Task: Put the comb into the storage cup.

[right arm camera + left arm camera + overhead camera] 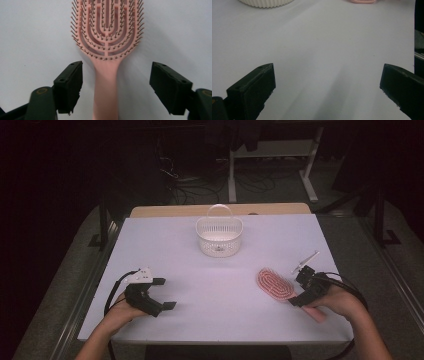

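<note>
Pink hairbrush (107,37), bristles up, on white tabletop (220,285), near the right front edge.

Right gripper (116,85): jaws apart, straddling the brush handle on both sides, pads not touching it. Left gripper (327,90): released, jaws wide, nothing between them, resting at the left front. White slotted basket (219,236) with handle stands at the rear centre, well apart from the brush.

White counter (165,240) brightly lit; room around dark. Wooden board edge (165,210) behind it. White desk legs (309,175), tangled cables (200,185) on grey floor (350,235) beyond.
</note>
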Action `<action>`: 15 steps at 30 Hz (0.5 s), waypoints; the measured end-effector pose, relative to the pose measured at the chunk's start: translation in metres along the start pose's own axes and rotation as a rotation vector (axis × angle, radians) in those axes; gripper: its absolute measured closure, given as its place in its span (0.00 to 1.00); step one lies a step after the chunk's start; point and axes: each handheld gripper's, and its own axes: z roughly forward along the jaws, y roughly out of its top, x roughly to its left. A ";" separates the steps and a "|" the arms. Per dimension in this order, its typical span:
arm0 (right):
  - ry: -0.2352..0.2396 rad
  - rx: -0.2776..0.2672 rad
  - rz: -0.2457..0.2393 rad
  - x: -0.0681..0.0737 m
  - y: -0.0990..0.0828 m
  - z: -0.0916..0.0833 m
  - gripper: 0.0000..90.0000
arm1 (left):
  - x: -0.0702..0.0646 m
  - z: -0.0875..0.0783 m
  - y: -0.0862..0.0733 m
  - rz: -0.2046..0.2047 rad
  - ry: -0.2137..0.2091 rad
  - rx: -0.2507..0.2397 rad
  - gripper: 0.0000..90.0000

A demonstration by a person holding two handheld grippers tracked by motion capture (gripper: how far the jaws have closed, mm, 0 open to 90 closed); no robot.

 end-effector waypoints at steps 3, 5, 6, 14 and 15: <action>0.005 0.005 -0.005 0.001 0.000 0.001 0.35 | 0.000 0.000 0.000 -0.001 -0.003 -0.001 0.00; 0.012 0.012 -0.008 0.000 0.000 0.002 0.39 | 0.000 0.000 0.000 0.000 -0.002 -0.001 0.00; 0.015 0.013 -0.007 0.000 0.000 0.002 0.40 | 0.000 0.000 0.000 -0.001 -0.003 -0.002 0.00; 0.026 0.047 0.000 0.001 0.002 0.004 0.49 | 0.000 0.000 0.000 0.000 -0.003 -0.001 0.00; 0.029 0.049 0.002 0.001 0.002 0.005 0.50 | 0.000 0.000 0.000 -0.001 -0.003 -0.001 0.00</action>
